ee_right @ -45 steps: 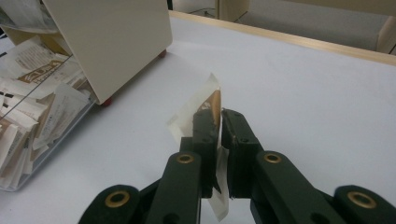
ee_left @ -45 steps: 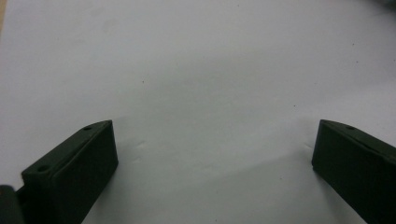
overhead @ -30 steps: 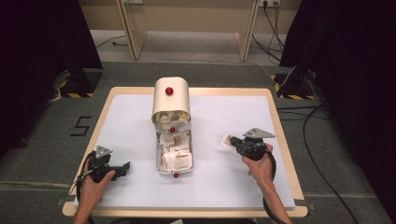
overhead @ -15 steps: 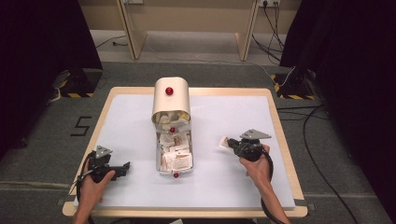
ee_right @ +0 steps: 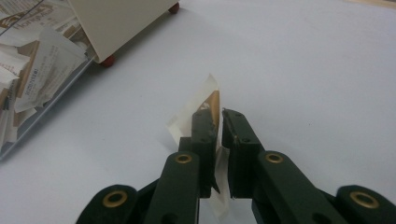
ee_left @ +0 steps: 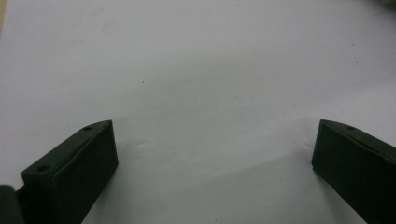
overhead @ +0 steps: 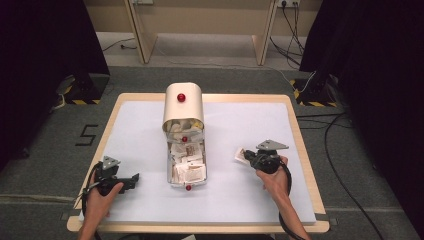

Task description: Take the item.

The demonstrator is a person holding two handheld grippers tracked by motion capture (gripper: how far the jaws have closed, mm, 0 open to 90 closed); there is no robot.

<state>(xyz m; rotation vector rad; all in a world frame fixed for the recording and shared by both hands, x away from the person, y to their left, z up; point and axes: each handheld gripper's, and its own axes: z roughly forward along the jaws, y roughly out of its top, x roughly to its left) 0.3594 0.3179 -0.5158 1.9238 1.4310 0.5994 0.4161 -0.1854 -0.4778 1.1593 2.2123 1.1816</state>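
The sachet (ee_right: 209,103) is a small flat paper packet, white with a brown-orange patch, pinched on edge between the pressed-together jaws of the right gripper (ee_right: 219,122). In the right gripper view its long axis runs along the jaws: one end sticks out past the jaw tips, pointing away from the hand, and the other end shows lower down between the jaws. It stands on its thin edge rather than lying flat, and whether it touches the surface I cannot tell. In the high view the sachet (overhead: 240,155) shows as a pale scrap at the tip of the right gripper (overhead: 248,158), pointing toward the middle of the desk, at the right half of the desk (overhead: 250,120) and somewhat nearer the front edge than the back.

To its left, along the centre of the desk, lies a clear tray (overhead: 188,165) heaped with more sachets; its long axis runs front to back. A cream box (overhead: 183,106) with a red knob stands over the tray's far end, toward the back edge.

Well apart, near the front left corner, the left gripper (overhead: 134,178) rests low with jaws spread wide over bare white desk surface (ee_left: 210,84), holding nothing.
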